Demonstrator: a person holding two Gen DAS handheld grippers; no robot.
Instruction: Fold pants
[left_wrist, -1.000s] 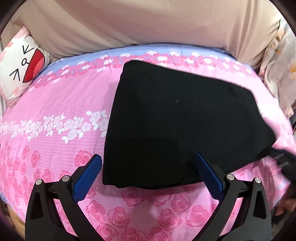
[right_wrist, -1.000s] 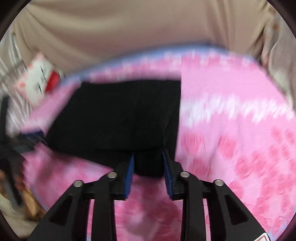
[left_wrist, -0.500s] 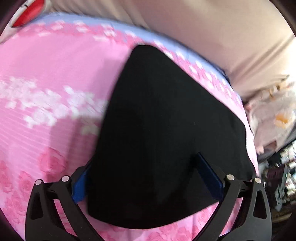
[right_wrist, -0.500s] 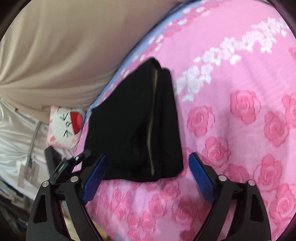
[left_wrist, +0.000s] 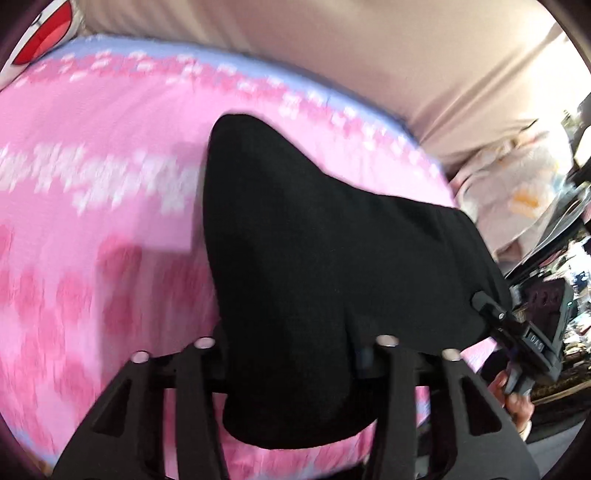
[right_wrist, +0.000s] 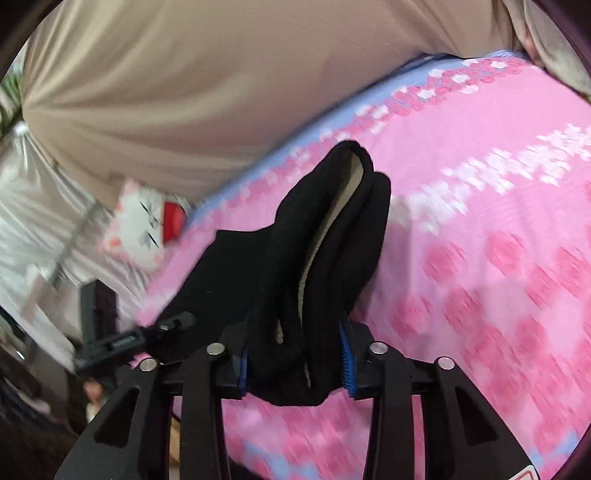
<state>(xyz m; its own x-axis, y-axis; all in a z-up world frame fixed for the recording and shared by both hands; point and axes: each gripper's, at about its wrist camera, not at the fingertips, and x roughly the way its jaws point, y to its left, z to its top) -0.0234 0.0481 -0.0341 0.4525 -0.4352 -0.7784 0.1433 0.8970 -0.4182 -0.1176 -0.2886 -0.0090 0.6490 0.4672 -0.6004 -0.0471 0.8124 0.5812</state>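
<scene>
I hold a two-finger gripper in each hand over a bed covered by a pink floral sheet (left_wrist: 96, 206). The black pants (left_wrist: 314, 258), already folded into a thick stack, lie on the sheet, and their near edge is bunched up between my tools.

My left gripper (left_wrist: 295, 354) has just been closing, and its jaws now stand about half open with the near left corner of the stack filling the gap; the cloth hides the pads, but the fabric bulges over and under them, so I judge it pinched. My right gripper (right_wrist: 295, 354) has also just been closing: its blue pads press on the near right corner, where the layers show a pale lining.

I take both near corners so the edge lifts evenly and the layers stay together, probably for one more fold away from me toward the beige headboard (right_wrist: 184, 74). A cartoon cat pillow (right_wrist: 144, 229) sits at the far left, well apart.
</scene>
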